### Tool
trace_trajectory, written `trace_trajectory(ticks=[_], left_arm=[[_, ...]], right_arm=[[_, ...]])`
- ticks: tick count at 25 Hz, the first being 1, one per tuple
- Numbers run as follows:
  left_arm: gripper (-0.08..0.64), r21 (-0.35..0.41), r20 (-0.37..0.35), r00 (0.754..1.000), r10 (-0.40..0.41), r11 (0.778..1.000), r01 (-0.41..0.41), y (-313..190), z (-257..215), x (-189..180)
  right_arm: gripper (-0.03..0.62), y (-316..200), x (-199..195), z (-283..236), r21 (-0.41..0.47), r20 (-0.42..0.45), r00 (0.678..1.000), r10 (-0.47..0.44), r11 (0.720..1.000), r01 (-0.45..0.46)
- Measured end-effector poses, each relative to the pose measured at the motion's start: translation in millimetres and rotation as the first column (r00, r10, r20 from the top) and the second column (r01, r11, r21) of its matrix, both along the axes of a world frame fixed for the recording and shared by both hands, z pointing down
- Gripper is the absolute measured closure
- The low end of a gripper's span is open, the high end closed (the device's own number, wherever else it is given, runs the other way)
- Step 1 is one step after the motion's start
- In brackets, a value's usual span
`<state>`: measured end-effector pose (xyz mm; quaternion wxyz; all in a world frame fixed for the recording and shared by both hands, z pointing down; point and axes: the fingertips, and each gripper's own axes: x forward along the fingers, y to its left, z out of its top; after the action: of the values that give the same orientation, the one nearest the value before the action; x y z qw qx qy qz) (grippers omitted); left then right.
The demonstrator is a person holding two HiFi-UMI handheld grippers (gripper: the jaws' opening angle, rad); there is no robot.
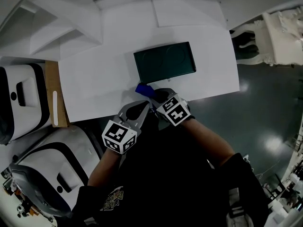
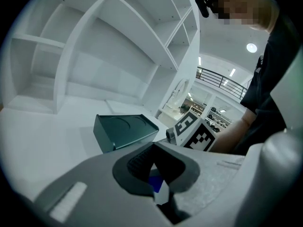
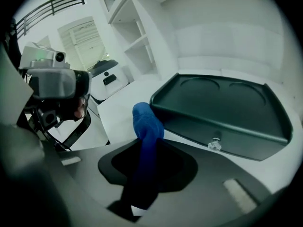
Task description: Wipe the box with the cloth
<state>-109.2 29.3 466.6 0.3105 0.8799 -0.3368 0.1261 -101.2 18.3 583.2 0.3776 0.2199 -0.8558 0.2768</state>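
Right gripper (image 3: pixel 147 161) pinches a blue cloth (image 3: pixel 147 122), dark green box (image 3: pixel 222 109) just ahead; left gripper (image 2: pixel 152 161), jaws together, crowds alongside and could snag the cloth mid-wipe.

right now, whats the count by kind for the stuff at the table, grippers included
box: 1
cloth: 1
gripper: 2, the left gripper and the right gripper, which holds the cloth
total: 4
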Motion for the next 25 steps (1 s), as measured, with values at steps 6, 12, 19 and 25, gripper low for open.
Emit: trace_trajectory(ticks=[6,12,19,25], left_arm=[[0.56,-0.011,0.0,1.0,0.018,1.0,-0.018,4.5,3.5,8.9],[0.56,-0.019,-0.004,0.999,0.036,0.999,-0.036,7.5,6.1,19.1],[0.56,-0.021,-0.01,0.999,0.052,0.998,-0.052,7.2,6.4,32.1],[0.56,-0.026,-0.008,0.998,0.062,0.998,-0.062,4.5,8.0,45.3]], right_arm=[[0.474,-7.5,22.9,13.2,-0.029,-0.023,0.996,0.087,0.996,-0.088],[0.473,-17.6,35.2,14.5,-0.028,-0.012,0.991,0.133,0.991,-0.133],[0.474,-28.4,61.3,16.2,-0.043,-0.027,0.981,0.194,0.98,-0.195],[0.472,-36.7,86.1,19.4,-0.054,-0.024,0.975,0.221,0.974,-0.222]])
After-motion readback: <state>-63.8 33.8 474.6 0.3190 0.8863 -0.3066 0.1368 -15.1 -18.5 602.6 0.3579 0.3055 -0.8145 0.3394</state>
